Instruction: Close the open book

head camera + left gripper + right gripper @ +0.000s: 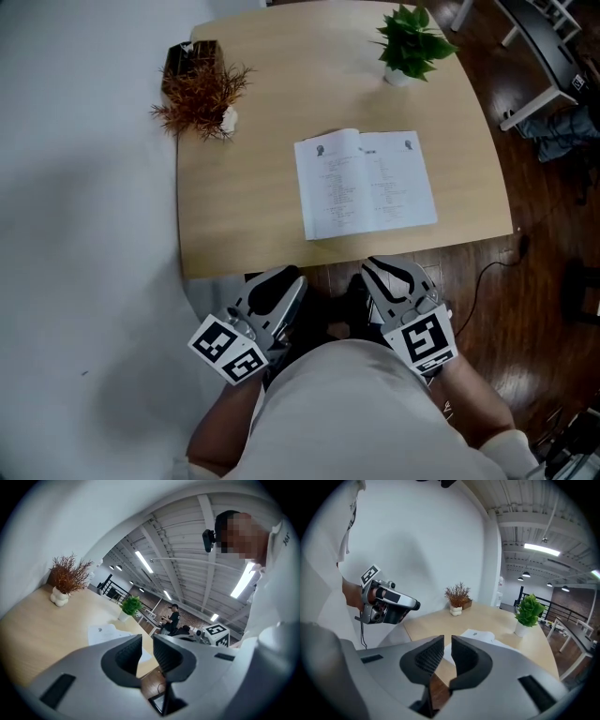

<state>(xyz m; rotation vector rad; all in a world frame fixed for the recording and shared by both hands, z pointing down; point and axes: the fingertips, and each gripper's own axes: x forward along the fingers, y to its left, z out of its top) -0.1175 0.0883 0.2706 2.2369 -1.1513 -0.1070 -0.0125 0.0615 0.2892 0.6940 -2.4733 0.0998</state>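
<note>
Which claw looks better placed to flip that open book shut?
Probably the right gripper: its jaws sit just before the right page of the book; the left gripper hangs off its left corner.

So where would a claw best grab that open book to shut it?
The book lies flat and open, so only a loose page edge offers a pinch. Probably take the right page's outer edge with the right claw, coming from that side, and swing it over the middle fold.
</note>
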